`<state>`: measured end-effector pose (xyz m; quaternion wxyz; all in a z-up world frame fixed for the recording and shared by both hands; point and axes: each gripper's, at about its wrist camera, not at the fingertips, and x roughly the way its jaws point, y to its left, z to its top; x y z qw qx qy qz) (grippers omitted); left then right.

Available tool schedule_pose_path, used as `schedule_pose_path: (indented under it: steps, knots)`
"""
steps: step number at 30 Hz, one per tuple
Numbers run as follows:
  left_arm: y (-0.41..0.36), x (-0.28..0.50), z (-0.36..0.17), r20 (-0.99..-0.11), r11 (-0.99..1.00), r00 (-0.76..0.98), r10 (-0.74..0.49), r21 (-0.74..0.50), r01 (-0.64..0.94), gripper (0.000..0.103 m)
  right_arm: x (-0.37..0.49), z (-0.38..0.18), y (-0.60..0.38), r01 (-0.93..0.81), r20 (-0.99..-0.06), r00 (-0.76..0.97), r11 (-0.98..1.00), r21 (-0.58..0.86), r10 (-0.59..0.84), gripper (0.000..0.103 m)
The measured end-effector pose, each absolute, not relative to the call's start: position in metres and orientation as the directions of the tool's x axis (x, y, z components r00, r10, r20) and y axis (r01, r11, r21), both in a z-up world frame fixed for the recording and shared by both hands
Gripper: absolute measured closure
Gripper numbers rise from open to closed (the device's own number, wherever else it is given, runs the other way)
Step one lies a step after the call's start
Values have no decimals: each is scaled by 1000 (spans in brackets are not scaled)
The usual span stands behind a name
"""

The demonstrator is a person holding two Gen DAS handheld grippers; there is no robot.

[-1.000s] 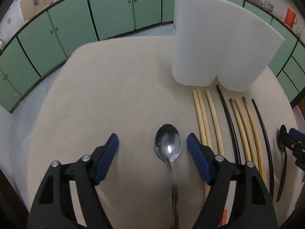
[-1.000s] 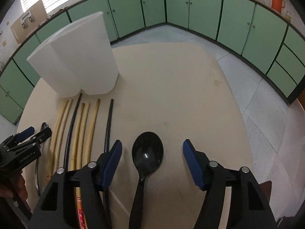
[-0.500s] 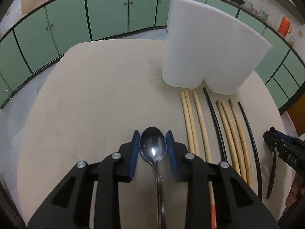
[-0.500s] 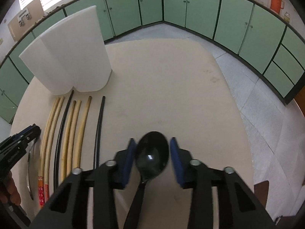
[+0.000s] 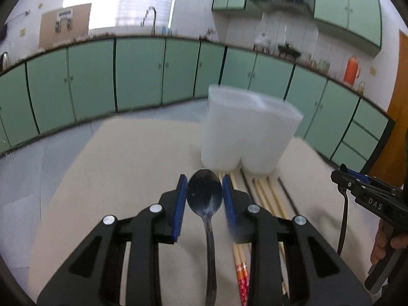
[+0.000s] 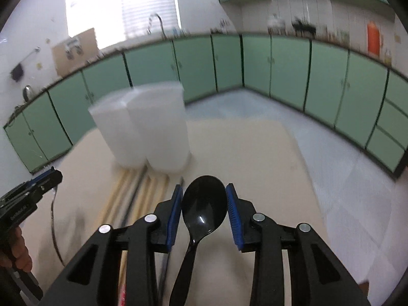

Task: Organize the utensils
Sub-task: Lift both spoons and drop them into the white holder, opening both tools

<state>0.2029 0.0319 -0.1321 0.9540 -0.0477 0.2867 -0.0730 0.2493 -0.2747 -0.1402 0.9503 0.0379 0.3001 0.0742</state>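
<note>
My left gripper (image 5: 204, 199) is shut on a metal spoon (image 5: 204, 196) and holds it lifted above the table. My right gripper (image 6: 204, 204) is shut on a black plastic spoon (image 6: 204, 206), also lifted. A white two-part utensil holder (image 5: 244, 137) stands at the far side of the table; it also shows in the right wrist view (image 6: 142, 127). Several wooden and black chopsticks (image 5: 265, 193) lie in a row in front of it, blurred in the right wrist view (image 6: 137, 191).
The beige table (image 5: 122, 168) ends at a grey floor with green cabinets (image 5: 137, 74) behind. The right gripper shows at the right edge of the left wrist view (image 5: 357, 181), the left gripper at the left edge of the right wrist view (image 6: 40, 181).
Both grippers closed on their spoons, then lifted and tilted up, so the views now look across the table toward the holder instead of down on it.
</note>
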Motion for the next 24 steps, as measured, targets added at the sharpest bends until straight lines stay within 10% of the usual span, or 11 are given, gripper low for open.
schedule_pose_path:
  steps: [17,24]
  knots:
    - [26,245,2,-186,963,954,-233,-183,199,76,329,-34,-259,-217,-169,957,969,116,235,69]
    - [-6,309,9,-164,960,956,-242,-186,211,76,379,-37,-246,-213,-145,963,972,104,227,69]
